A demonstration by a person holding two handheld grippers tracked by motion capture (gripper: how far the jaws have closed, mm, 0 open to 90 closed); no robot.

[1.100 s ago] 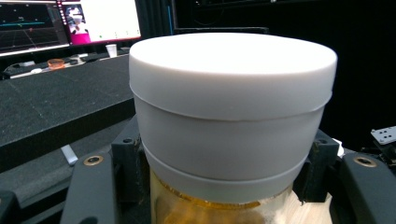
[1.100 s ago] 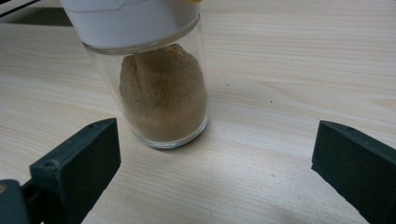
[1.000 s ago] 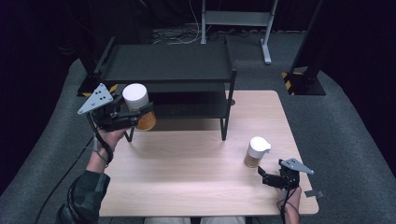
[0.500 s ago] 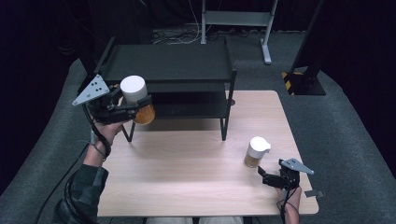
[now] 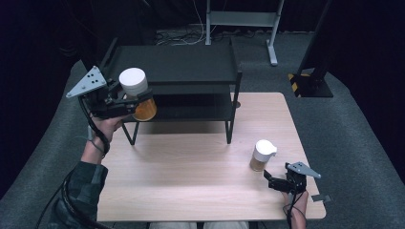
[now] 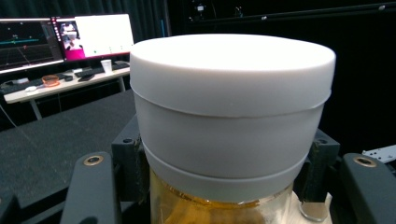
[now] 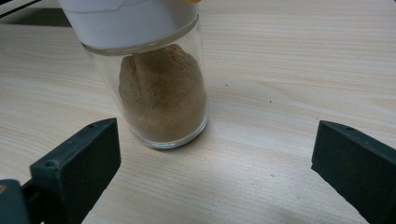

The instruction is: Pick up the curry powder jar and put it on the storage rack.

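My left gripper (image 5: 131,101) is shut on an amber jar with a white lid (image 5: 134,83), held in the air at the left end of the black two-level shelf (image 5: 191,71), about level with its upper deck. In the left gripper view the white lid (image 6: 232,112) looms close, with the amber glass (image 6: 219,212) below it clamped between the jaws. A second glass jar (image 5: 262,155) of brown powder with a white cap stands on the wooden table (image 5: 191,186). My right gripper (image 5: 273,180) rests open just in front of it; the jar of powder (image 7: 159,88) stands apart from the jaws.
The black shelf stands across the table's back half, with an open lower deck (image 5: 191,107). A metal stand (image 5: 243,19) and a dark post with a yellow-striped base (image 5: 305,81) lie beyond the table. A desk with monitors (image 6: 70,37) shows far off.
My left gripper has lifted the white-lidded jar higher beside the shelf's left end. The right gripper and the powder jar have stayed put.
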